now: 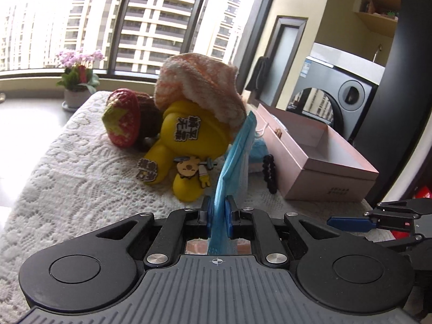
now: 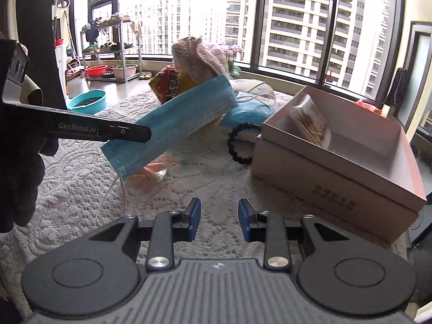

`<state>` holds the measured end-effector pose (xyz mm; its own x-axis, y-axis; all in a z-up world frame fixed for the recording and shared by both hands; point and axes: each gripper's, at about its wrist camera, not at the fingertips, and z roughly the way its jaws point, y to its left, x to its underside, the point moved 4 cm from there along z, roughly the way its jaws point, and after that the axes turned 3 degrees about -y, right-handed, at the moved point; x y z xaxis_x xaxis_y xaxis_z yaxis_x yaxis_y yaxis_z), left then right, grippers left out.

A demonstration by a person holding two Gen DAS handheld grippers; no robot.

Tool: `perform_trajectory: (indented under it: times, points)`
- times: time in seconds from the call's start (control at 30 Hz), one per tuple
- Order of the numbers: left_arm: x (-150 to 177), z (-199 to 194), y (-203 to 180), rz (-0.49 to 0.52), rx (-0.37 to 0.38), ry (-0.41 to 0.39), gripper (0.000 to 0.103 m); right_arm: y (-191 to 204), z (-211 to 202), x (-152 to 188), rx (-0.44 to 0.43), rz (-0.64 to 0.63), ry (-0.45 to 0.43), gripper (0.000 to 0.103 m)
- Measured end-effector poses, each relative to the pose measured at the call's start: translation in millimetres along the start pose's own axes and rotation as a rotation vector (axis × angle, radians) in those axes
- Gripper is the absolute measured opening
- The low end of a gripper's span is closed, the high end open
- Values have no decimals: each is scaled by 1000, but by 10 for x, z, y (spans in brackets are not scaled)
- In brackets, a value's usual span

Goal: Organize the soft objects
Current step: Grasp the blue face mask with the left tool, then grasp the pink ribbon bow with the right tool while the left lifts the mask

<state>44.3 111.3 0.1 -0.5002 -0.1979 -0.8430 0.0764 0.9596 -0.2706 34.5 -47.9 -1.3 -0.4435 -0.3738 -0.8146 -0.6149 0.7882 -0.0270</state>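
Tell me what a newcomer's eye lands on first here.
The blue face mask, lifted off the lace tablecloth and pinched in the left gripper. Behind it lies a yellow plush toy under an orange-and-white knitted cloth. The open pink box sits right.

"GenRobot.AI" is printed in white on the black arm of the left tongs (image 2: 122, 132). Patches with Chinese characters sit on the yellow toy (image 1: 193, 148). Gold print on the pink box (image 2: 334, 203) is unreadable.
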Motion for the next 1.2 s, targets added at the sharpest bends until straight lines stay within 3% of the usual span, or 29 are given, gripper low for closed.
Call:
perform_trajectory:
  times: [0.13,0.27,0.37,0.43,0.47,0.57,0.63,0.7,0.77,0.93,1.03,1.2]
  points:
    - [50,-270,277,-43,-40,-8,12,271,138,-148,-99,-19,8,44]
    - [39,-409,480,-81,-63,-21,12,428,320,-298,-78,-71,1,45]
    - [20,-538,606,-118,-68,-51,12,500,490,-400,-142,-34,27,47]
    - [31,-601,669,-143,-64,-60,12,582,610,-430,-173,-38,40,59]
    - [39,-616,686,-151,-60,-60,12,629,686,-444,-177,-48,48,70]
    - [80,-626,714,-159,-58,-51,12,733,851,-430,-165,-54,69,73]
    - [104,-603,727,-164,-53,-33,13,743,860,-422,-162,-46,72,68]
    - [119,-563,733,-172,-49,-22,14,749,791,-395,-142,-79,68,34]
    - [90,-516,694,-152,-50,-13,14,719,686,-355,-140,-86,74,19]
    - [-24,-291,492,-64,-22,26,14,502,297,-133,-97,-78,55,18]
    - [-55,-98,420,-26,-42,56,14,295,63,-7,-54,-42,44,17]
    - [-37,19,398,-40,-48,95,13,-58,-325,181,2,44,27,17]
